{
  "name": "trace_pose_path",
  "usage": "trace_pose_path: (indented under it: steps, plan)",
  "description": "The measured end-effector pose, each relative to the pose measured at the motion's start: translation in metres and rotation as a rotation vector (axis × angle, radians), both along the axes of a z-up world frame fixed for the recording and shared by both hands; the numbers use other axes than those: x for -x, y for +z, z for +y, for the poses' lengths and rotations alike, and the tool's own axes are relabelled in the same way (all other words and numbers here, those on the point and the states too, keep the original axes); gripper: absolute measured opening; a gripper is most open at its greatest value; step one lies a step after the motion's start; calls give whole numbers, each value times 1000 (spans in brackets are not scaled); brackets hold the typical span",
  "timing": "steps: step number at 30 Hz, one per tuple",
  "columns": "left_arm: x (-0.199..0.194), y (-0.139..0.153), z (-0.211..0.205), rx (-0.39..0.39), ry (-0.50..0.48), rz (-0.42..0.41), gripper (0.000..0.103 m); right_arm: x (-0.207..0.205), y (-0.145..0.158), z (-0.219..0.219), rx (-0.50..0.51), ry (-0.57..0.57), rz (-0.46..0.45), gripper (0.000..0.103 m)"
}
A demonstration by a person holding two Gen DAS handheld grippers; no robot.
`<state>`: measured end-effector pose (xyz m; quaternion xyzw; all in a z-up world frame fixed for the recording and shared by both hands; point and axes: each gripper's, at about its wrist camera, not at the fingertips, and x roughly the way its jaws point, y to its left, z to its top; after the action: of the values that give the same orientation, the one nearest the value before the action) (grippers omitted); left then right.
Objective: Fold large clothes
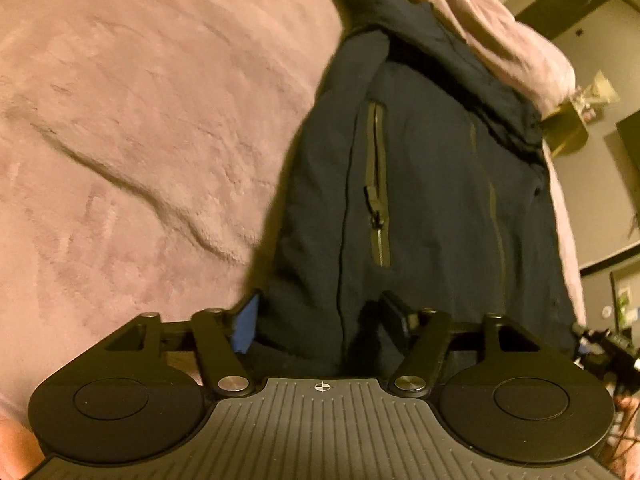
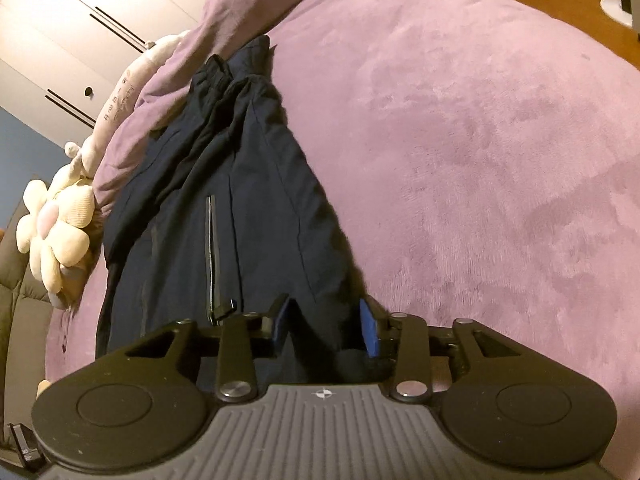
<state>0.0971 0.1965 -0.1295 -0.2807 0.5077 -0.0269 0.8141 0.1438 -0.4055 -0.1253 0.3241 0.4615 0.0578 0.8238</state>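
Dark navy jacket point(image 1: 420, 184) lies lengthwise on the bed's pink plush blanket point(image 1: 140, 120), extending ahead of both tools. Left hand-held gripper point(image 1: 320, 320) straddles the hem, jaws spread, grip unclear. Right hand-held gripper point(image 2: 324, 328) pinches the hem edge between blue pads point(image 2: 368, 332).

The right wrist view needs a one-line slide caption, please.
Right gripper clamps the hem of a navy jacket on a purple blanket.
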Motion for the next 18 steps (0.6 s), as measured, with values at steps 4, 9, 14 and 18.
trace_pose_path:
  steps: [4, 9, 14, 18]
  plan:
    - [-3, -7, -2, -5, -9, 18, 74, -4, 0, 2, 14, 81, 14, 49]
    - [-2, -5, 2, 15, -18, 0, 59, -1, 3, 9, 43, 170, 27, 29]
    - [1, 5, 10, 101, -14, -44, 27, -1, 8, 5, -117, 186, -5, 22]
    - [-4, 5, 11, 144, -4, -47, 28, -6, 12, 9, -152, 196, -10, 23]
